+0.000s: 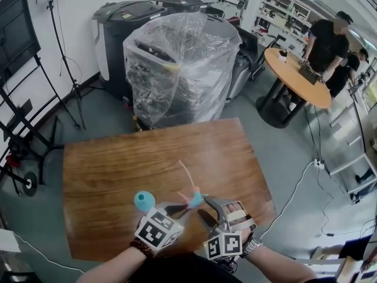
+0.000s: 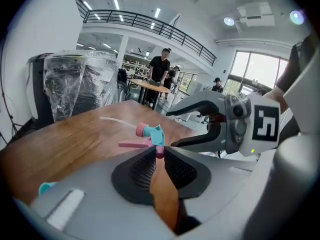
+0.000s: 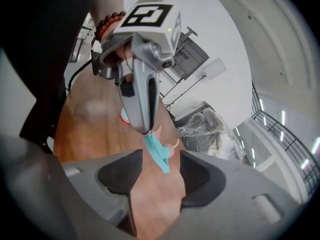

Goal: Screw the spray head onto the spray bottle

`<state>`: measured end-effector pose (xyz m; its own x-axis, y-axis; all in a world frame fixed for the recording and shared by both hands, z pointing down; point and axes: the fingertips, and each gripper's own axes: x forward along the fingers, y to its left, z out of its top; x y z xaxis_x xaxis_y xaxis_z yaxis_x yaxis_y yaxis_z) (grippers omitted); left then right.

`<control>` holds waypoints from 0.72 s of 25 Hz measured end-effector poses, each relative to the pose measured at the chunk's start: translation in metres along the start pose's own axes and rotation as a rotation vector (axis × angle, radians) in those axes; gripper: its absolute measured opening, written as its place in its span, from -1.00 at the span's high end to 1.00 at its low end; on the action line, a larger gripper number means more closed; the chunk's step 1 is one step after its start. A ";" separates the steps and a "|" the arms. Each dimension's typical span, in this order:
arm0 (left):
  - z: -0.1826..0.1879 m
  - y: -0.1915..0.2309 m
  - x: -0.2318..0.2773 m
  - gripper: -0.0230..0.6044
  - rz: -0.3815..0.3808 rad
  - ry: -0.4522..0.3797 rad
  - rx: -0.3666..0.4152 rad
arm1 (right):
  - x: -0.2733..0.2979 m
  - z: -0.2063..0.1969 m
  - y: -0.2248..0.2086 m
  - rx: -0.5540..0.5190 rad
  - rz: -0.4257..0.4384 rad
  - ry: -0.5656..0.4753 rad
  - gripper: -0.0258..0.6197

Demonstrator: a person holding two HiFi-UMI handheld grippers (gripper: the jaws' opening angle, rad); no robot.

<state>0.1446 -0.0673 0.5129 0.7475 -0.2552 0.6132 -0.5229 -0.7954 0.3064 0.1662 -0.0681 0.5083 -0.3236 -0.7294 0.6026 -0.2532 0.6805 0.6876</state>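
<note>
Left gripper [image 2: 159, 153] pinching the spray head [image 2: 151, 133] by its pink end, right gripper [image 3: 161, 158] gaping wide around it (pads not touching), over wooden table [image 1: 118, 164]

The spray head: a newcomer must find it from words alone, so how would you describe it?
Go to the near edge of the wooden table. The spray head is pinched in the left gripper's tips there. Unlike the plain round teal bottle to its left in the head view, it is teal with pink parts and a thin pale tube sticking out.
</note>
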 end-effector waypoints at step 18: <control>0.030 -0.023 -0.050 0.70 -0.140 -0.081 -0.127 | 0.015 0.031 -0.021 -0.342 -0.130 0.049 0.25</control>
<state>0.1311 -0.0524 0.4534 0.8444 -0.1946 0.4991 -0.4553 -0.7516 0.4772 0.1388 -0.0916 0.4903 -0.2631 -0.8164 0.5140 0.0325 0.5250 0.8505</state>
